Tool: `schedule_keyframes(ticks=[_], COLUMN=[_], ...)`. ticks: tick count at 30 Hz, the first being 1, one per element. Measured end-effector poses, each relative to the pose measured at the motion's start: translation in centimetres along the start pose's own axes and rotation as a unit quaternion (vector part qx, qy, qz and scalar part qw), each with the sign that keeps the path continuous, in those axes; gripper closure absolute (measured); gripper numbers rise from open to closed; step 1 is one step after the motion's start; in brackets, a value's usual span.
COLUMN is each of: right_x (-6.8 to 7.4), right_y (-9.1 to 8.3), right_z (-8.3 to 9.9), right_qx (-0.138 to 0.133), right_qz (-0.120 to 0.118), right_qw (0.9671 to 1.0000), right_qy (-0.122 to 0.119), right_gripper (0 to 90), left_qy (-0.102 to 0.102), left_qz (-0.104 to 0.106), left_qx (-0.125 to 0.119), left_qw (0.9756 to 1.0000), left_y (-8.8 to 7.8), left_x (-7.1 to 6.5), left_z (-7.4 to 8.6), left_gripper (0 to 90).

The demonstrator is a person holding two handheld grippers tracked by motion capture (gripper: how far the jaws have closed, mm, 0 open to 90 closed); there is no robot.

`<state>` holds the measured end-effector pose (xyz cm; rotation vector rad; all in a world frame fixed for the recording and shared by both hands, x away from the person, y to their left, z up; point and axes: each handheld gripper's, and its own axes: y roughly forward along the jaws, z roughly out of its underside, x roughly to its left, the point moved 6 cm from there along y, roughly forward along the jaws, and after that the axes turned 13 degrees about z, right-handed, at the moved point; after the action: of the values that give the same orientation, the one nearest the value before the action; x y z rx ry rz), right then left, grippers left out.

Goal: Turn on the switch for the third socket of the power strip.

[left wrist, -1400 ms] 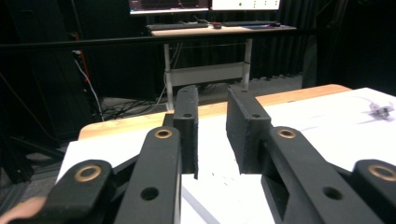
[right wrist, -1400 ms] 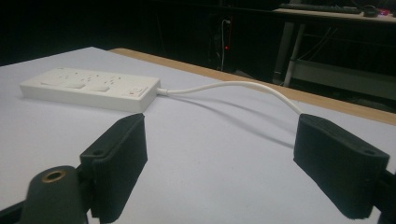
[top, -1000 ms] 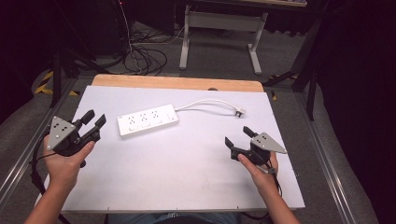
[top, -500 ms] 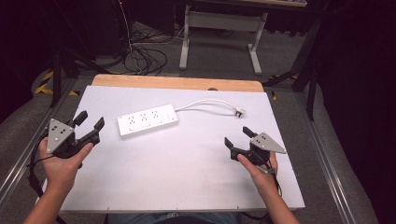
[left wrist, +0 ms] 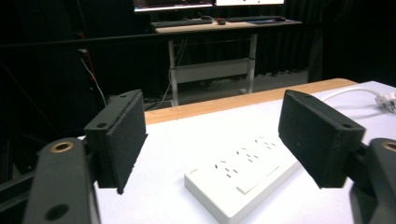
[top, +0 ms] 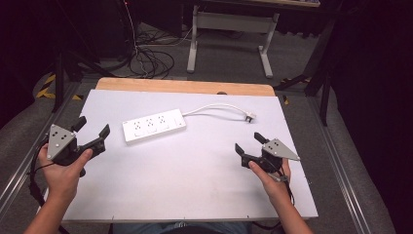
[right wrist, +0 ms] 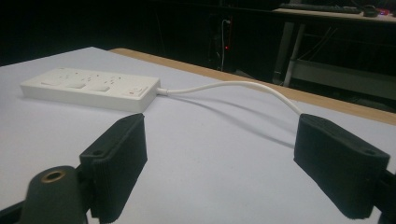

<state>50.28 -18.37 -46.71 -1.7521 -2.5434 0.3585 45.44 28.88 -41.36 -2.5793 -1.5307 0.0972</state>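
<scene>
Centrally on the white surface (top: 195,185) lies a white power strip (top: 154,126), set at a slight angle toward the far left part of the sheet, its sockets facing up. Its white cord (top: 214,107) leaves the right end, arcs toward the far edge and comes down at a plug (top: 250,117) resting on the surface, well apart from the strip itself.

At the left edge, the person's left hand (top: 62,168) grips the left tool (top: 92,130), whose jaws stand wide apart with nothing between them. They point toward the power strip, near its left end but not touching it. From the left gripper view the strip sits low between the two black pads (left wrist: 119,140), and the plug shows at the far right on the sheet.

On the right side, the right hand (top: 270,175) holds the right tool (top: 247,143) just above the surface, jaws also wide and empty. It sits near the plug, on the person's side of it, clear of it. From the right gripper view the cord curves between the jaws farther off, running to the strip's end at upper left.

Beyond the sheet a strip of bare wood (top: 185,87) borders the far edge of the surface, and a tangle of dark cables (top: 151,61) lies on the floor behind it.
</scene>
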Motion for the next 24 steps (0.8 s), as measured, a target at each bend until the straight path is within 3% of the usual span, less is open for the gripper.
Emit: schedule_keyframes(ticks=[3,8,24], right_x=[0.01,-0.02,0.04], right_y=[0.03,0.04,0.07], right_z=[0.01,0.01,0.00], right_qx=[0.000,0.000,0.000], right_qz=[0.000,0.001,-0.001], right_qw=[1.0000,1.0000,1.0000], right_qy=[0.000,0.001,0.001], right_gripper=[17.4,17.0,16.8], left_qy=[0.004,0.009,0.006], left_qz=[0.008,0.000,0.012], left_qx=[0.001,-0.002,-0.007], left_qw=[1.0000,1.0000,0.9999], left_y=[0.01,-0.13,-0.45], left_x=[-0.11,-0.04,0.10], left_z=[0.02,0.03,0.14], left_gripper=[17.4,5.7,4.8])
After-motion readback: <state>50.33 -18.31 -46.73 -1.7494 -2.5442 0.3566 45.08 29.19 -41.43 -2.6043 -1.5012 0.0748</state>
